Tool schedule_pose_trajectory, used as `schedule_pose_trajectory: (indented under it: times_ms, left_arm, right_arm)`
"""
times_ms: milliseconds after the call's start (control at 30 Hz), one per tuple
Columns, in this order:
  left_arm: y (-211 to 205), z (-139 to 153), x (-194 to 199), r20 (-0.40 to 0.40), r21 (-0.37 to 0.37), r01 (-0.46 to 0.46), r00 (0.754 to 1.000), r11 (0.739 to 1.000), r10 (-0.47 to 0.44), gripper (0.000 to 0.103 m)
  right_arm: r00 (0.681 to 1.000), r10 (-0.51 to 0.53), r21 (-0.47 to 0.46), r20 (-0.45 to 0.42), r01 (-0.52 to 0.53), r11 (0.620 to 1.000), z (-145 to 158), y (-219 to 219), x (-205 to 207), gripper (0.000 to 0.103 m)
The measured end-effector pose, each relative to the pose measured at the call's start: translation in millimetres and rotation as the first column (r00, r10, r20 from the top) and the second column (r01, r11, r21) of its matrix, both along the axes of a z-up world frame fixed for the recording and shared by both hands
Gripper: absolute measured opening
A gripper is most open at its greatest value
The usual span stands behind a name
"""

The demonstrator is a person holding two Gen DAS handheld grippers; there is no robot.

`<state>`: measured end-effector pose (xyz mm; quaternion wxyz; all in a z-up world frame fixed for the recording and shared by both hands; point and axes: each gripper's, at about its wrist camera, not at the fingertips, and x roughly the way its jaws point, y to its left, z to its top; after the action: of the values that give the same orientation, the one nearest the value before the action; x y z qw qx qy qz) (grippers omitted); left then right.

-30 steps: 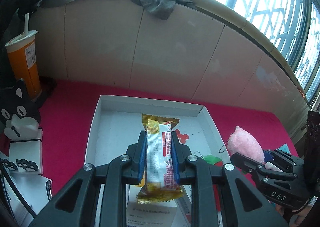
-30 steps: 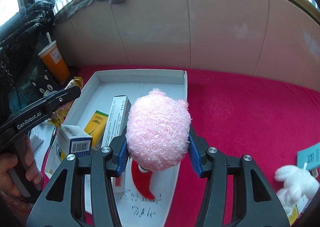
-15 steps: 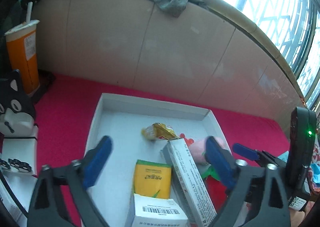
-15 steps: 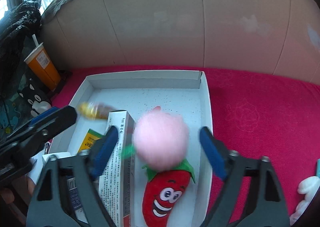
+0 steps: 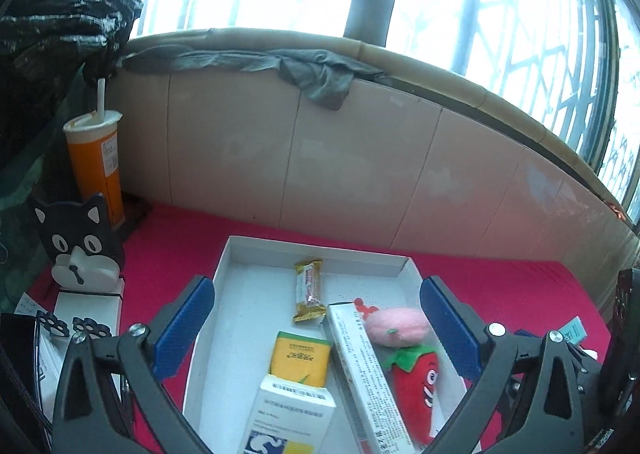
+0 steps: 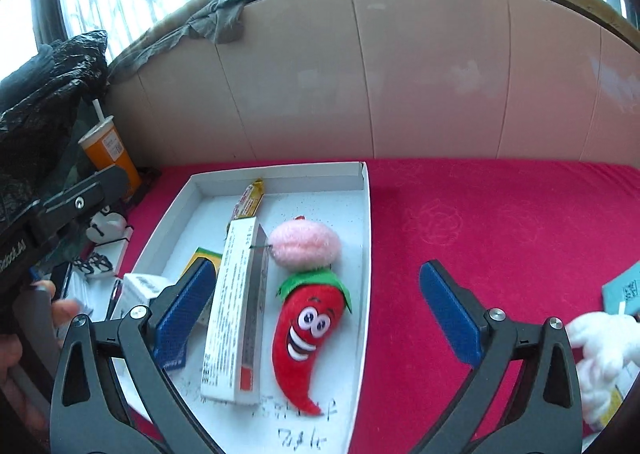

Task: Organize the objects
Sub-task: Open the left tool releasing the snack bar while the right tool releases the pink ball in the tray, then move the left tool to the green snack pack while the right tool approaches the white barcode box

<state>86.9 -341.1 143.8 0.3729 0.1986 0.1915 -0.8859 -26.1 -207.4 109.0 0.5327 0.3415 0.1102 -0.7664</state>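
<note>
Left wrist view: the left gripper [image 5: 316, 330] is hovering with its jaws spread wide and nothing between the pads, having just been opening. Below it, a shallow white cardboard tray [image 5: 320, 252] is sitting on the red cloth-covered surface [image 5: 500, 286]. Inside the tray, a gold-wrapped snack bar [image 5: 309, 290] is lying near the far wall; a yellow carton with a green edge [image 5: 301, 358] and a white barcode-printed box [image 5: 292, 414] are lying nearer the camera. A long white printed box [image 5: 368, 374] is running beside a pink fuzzy plush ball [image 5: 398, 326], which is touching the green top of a red chilli-shaped plush toy with a cartoon face [image 5: 416, 394]. An orange paper cup with a straw [image 5: 96, 161] and a black-and-white cat-shaped holder [image 5: 78, 250] are standing left of the tray.

Right wrist view: the right gripper [image 6: 316, 318] is likewise showing wide, empty jaws that have just been opening. The plush ball [image 6: 306, 244] is resting in the tray [image 6: 366, 234], above the chilli toy [image 6: 306, 334] and just beside the long box [image 6: 236, 310]. A white plush animal [image 6: 600, 346] is lying on the surface at the right edge. The left gripper's body, held by a hand [image 6: 24, 338], is showing at the left.
</note>
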Motion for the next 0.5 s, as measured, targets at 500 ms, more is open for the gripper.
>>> schedule_pose_trajectory:
  times_ms: [500]
  left_arm:
    - [94.4, 7.9, -14.9, -0.013, -0.076, 0.256, 0.966, 0.964, -0.258, 0.103]
  right_arm:
    - [0.996, -0.094, -0.161, 0.007, 0.094, 0.982, 23.6, 138.6, -8.0, 0.103]
